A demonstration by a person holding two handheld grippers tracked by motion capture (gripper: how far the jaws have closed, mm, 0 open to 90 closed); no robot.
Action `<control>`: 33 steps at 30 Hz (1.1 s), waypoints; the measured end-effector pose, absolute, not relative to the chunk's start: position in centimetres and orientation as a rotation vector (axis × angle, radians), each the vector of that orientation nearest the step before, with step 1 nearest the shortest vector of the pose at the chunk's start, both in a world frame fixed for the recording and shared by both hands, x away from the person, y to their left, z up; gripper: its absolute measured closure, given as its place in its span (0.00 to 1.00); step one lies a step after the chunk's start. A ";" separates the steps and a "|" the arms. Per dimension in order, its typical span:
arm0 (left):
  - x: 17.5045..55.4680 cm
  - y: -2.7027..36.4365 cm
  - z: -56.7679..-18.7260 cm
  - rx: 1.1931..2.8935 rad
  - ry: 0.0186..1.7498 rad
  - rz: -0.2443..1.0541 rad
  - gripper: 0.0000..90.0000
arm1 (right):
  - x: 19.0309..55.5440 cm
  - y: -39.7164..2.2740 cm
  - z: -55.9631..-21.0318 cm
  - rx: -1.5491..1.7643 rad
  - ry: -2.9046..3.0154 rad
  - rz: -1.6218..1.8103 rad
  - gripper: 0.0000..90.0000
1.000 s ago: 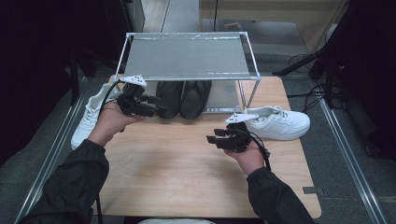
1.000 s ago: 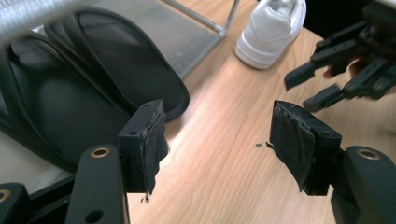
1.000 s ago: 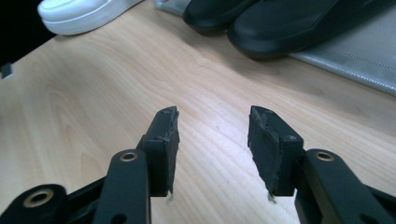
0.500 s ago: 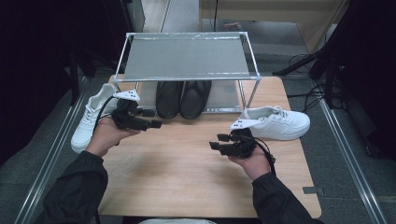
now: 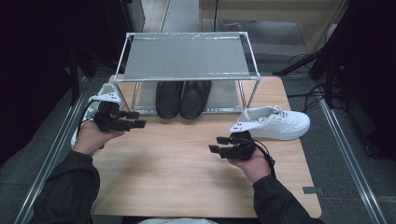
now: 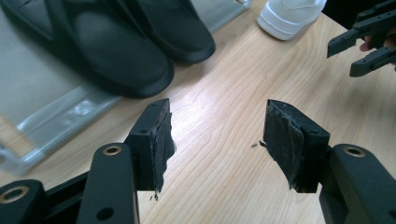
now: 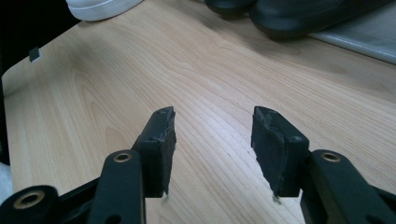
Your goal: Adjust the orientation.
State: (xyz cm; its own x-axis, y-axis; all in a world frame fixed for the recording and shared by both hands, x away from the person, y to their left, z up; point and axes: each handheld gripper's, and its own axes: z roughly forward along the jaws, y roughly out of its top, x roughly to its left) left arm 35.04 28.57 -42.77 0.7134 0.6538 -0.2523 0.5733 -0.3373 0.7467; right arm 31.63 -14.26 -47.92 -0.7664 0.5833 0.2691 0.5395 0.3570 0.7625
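- Both tongs show in the high view over the wooden tabletop (image 5: 187, 158), each in one of the person's hands: the left tongs (image 5: 138, 119) near the tabletop's left edge, the right tongs (image 5: 217, 144) right of the middle, tips pointing toward each other and well apart.
- High view: both sets stand open and hold nothing. The left jaws have just been closing a little, with nothing between them.
- High view: a white sneaker (image 5: 273, 123) lies on its sole just behind the right tongs, toe to the right; a second white sneaker (image 5: 95, 105) lies at the left edge, largely behind the left tongs.
- High view: a pair of black shoes (image 5: 183, 99) sits side by side on the lower tier of a metal rack (image 5: 187, 56) at the back of the tabletop.
- Left gripper view: the left tongs (image 6: 218, 135) gape over bare wood, the pads (image 6: 161, 140) worn and frayed. The black shoes (image 6: 126, 42) lie ahead at upper left, the white sneaker (image 6: 289, 16) at the top, the right tongs (image 6: 366, 46) at upper right.
- Right gripper view: the right tongs (image 7: 212, 135) are parted over bare wood; the black shoes (image 7: 289, 14) lie at the top, a white sneaker's sole (image 7: 100, 7) at upper left.
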 end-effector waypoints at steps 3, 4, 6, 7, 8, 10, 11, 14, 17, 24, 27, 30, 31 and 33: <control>35.1 29.1 -42.7 2.035 0.942 0.123 0.47 | 31.7 -14.3 -47.9 1.070 2.544 1.403 0.57; 35.1 29.4 -42.7 2.032 0.955 0.128 0.47 | 31.8 -14.4 -47.9 1.072 2.543 1.400 0.57; 35.2 30.0 -42.9 2.027 0.973 0.128 0.48 | 31.8 -14.5 -47.9 1.070 2.542 1.397 0.57; 35.2 30.4 -43.0 2.030 0.979 0.131 0.48 | 31.8 -14.5 -47.9 1.072 2.540 1.396 0.57; 35.2 30.4 -43.0 2.030 0.979 0.131 0.49 | 31.8 -14.5 -47.9 1.081 2.538 1.395 0.57; 35.3 31.4 -43.3 2.025 1.009 0.142 0.50 | 31.8 -14.6 -47.9 1.078 2.535 1.396 0.57; 35.3 31.9 -43.3 2.016 1.020 0.141 0.51 | 31.8 -14.6 -47.9 1.078 2.535 1.395 0.57; 35.3 32.4 -43.4 2.007 1.040 0.152 0.52 | 31.8 -14.7 -47.8 1.086 2.527 1.401 0.57; 35.3 33.5 -43.4 1.989 1.067 0.162 0.53 | 31.8 -14.7 -47.8 1.087 2.524 1.398 0.57; 35.5 35.5 -43.3 1.971 1.115 0.193 0.53 | 31.8 -14.4 -48.0 1.074 2.531 1.378 0.56; 36.5 36.4 -43.6 1.992 1.142 0.215 0.55 | 31.8 -14.1 -48.0 1.057 2.540 1.362 0.57; 37.2 37.2 -43.8 1.962 1.162 0.220 0.56 | 31.7 -13.9 -48.0 1.005 2.537 1.350 0.57; 37.5 37.4 -43.8 1.969 1.171 0.227 0.57 | 31.8 -13.8 -48.0 1.005 2.537 1.347 0.56; 38.0 37.9 -43.8 1.967 1.186 0.238 0.57 | 31.9 -13.7 -48.0 1.012 2.538 1.345 0.56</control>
State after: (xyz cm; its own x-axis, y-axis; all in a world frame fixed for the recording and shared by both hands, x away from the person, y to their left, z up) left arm 37.97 37.92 -43.82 0.5408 0.8082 -0.2333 0.6560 -0.2316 0.7183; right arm 31.88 -13.73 -48.01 -0.7750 0.5952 0.2124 0.5100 0.3906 0.7664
